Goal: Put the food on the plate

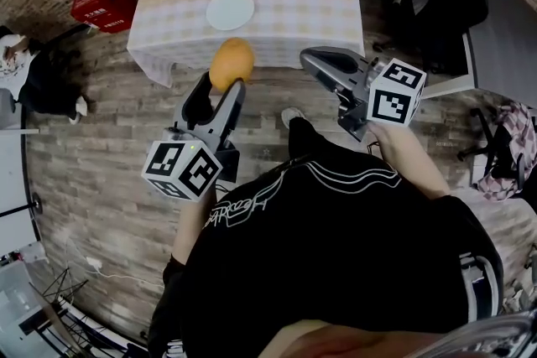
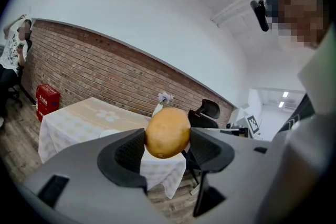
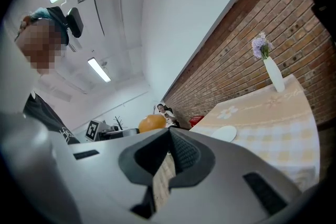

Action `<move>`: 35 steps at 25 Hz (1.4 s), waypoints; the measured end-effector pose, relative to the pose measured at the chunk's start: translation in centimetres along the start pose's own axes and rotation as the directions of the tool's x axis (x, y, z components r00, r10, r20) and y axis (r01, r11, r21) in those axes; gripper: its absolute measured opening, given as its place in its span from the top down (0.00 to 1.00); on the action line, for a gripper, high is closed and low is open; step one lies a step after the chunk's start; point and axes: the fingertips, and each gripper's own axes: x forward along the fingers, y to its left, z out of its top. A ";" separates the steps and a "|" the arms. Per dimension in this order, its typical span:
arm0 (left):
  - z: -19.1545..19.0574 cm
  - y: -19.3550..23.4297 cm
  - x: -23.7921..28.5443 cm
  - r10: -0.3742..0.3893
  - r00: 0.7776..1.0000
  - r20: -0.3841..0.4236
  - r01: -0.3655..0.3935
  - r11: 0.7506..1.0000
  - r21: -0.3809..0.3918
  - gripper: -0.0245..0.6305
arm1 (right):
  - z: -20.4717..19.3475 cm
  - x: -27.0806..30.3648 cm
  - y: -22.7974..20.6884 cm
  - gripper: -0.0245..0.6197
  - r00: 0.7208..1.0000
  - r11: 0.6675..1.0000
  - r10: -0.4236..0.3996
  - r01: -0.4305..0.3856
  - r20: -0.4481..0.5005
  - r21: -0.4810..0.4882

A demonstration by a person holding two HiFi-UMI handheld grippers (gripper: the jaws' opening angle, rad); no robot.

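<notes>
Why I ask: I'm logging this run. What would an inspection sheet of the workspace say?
Surface: table under a checked cloth with a flower print.
Job's things: round orange food in the air, not on the plate; white plate bare, on the table.
Clutter: vase with flowers at the table's far edge.
Grippers: left gripper shut on the food; right gripper shut, empty.
Cables: white cable on the floor at the person's left.
Surroundings: brick wall, red crate, chair, seated person at the side.
</notes>
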 end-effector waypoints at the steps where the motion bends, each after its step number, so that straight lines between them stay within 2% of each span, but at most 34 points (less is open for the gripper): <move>1: 0.2 0.4 0.4 0.005 1.000 -0.002 -0.005 1.000 -0.002 0.56 | 0.3 0.4 -0.4 0.97 1.000 1.000 0.003 -0.003 -0.002 0.002; 9: 1.8 3.2 4.3 0.028 1.000 -0.004 -0.028 0.999 -0.045 0.56 | 2.3 2.8 -4.3 0.97 1.000 1.000 0.018 -0.017 -0.022 0.026; 17: 3.7 6.1 8.8 0.050 0.999 -0.017 -0.050 0.998 -0.039 0.56 | 4.1 5.5 -8.8 0.97 0.999 0.999 0.031 -0.029 -0.033 0.043; 27: 3.6 10.8 13.6 0.098 0.994 -0.042 -0.100 0.994 -0.038 0.56 | 4.0 8.2 -13.4 0.97 0.997 0.997 0.023 -0.018 -0.074 0.076; 35: 2.0 14.9 17.1 0.142 0.987 -0.076 -0.145 0.989 -0.036 0.56 | 3.5 9.5 -16.7 0.97 0.995 0.994 0.004 0.007 -0.100 0.108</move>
